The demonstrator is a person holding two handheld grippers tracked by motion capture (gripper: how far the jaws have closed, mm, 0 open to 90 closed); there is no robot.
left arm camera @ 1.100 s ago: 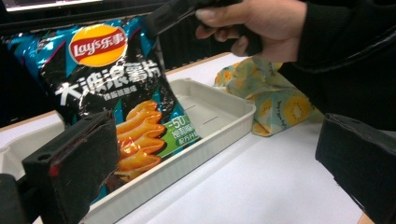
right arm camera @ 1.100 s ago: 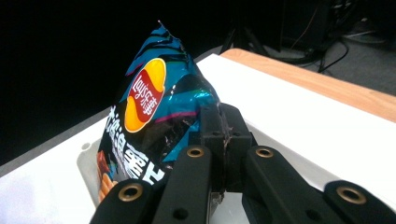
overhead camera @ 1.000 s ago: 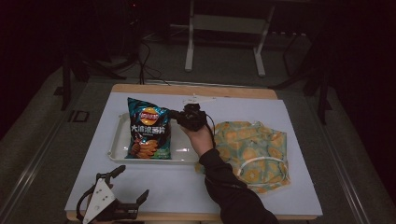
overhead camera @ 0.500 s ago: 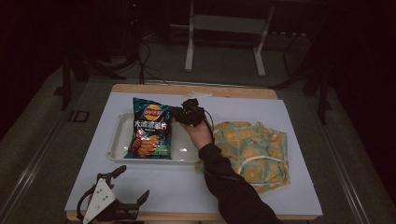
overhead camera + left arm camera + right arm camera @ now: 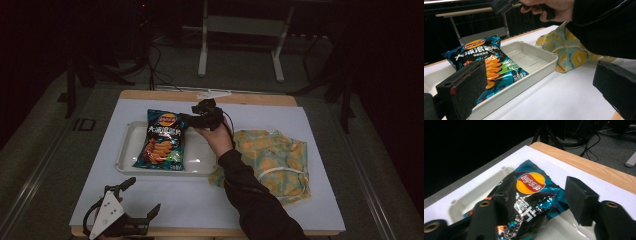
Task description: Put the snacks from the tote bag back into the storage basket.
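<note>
A blue Lay's chip bag lies in the white tray, its top end resting over the far rim. My right gripper hovers just above that top end. Its jaws have just been opening, and in the right gripper view the gripper straddles the bag with the pads off the foil. My left gripper rests at the table's near left edge. It stands wide open and empty, facing the bag and the tray.
A crumpled cloth bag with a kiwi print lies right of the tray, under the right forearm. A white sheet covers the wooden table. Stands and cables sit on the floor beyond the far edge.
The right gripper's jaws have opened off the bag's top end and the hand has lifted slightly. The bag has settled into the tray. The left gripper has not moved.
</note>
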